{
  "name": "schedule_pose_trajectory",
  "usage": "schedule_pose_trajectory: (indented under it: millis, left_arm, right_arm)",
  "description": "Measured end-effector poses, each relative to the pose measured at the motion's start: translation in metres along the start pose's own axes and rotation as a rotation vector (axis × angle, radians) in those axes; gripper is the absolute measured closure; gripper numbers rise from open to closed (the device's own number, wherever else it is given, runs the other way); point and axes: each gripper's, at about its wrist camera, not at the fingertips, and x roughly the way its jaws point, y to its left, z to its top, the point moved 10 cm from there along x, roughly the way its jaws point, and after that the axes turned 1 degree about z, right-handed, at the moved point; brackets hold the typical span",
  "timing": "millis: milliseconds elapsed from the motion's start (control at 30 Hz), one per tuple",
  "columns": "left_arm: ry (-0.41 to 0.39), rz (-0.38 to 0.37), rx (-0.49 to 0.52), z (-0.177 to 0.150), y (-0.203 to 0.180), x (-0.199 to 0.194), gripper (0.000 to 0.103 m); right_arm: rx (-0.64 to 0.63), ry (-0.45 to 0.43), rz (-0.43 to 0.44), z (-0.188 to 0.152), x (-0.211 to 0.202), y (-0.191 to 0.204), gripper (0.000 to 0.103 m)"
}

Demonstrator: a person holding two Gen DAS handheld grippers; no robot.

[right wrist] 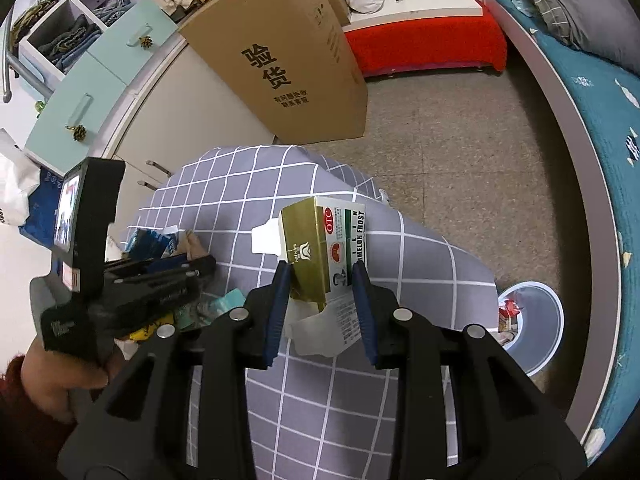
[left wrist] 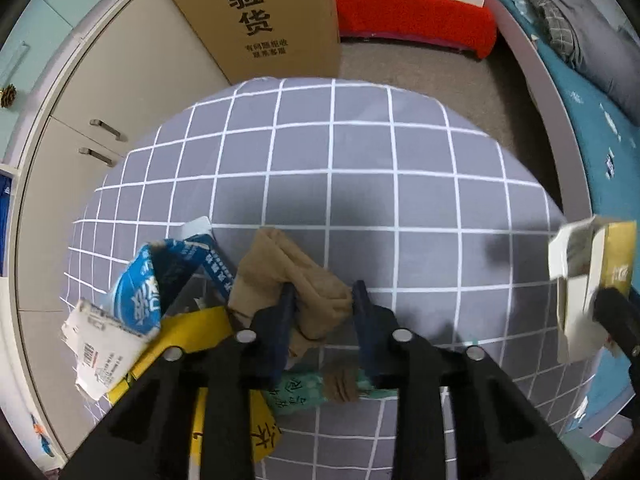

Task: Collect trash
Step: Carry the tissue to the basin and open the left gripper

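The left hand-held gripper [left wrist: 322, 296] pinched a crumpled tan cloth [left wrist: 294, 276]; the right hand-held gripper [right wrist: 320, 276] clamped a gold-and-white cardboard medicine box [right wrist: 324, 248] above the grey checked surface [right wrist: 420, 256].

right gripper [right wrist: 320, 280] clamps medicine box [right wrist: 320, 248] | above checked cloth [right wrist: 420, 256] | bin [right wrist: 536, 332] lower right

Matt grey checked cloth covers the worktop [left wrist: 360, 152]. The medicine box [right wrist: 320, 252] is glossy printed card, the stocking [left wrist: 292, 280] thin tan fabric, the bin [right wrist: 540, 332] smooth plastic.
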Motion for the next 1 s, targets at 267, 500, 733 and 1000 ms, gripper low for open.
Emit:
schedule_pose_trajectory:
  millis: [267, 500, 733, 1000]
  left_arm:
    - [-0.14, -0.133, -0.071, 0.003, -0.016, -0.071, 0.098]
    - [-0.218, -0.254, -0.056, -0.007, -0.085, -0.131, 0.099]
    - [-0.223, -0.329, 0.018, -0.032, -0.18, -0.162, 0.099]
    - [-0.202, -0.381, 0.117, -0.052, -0.278, -0.171, 0.099]
  right_arm:
    - [0.003, -0.013, 0.047, 0.004, -0.031, -0.007, 0.073]
    - [0.018, -0.034, 0.069, 0.004, -0.074, -0.036, 0.074]
    - [0.03, -0.06, 0.027, -0.003, -0.126, -0.093, 0.074]
    - [0.078, -0.074, -0.069, -0.021, -0.171, -0.175, 0.074]
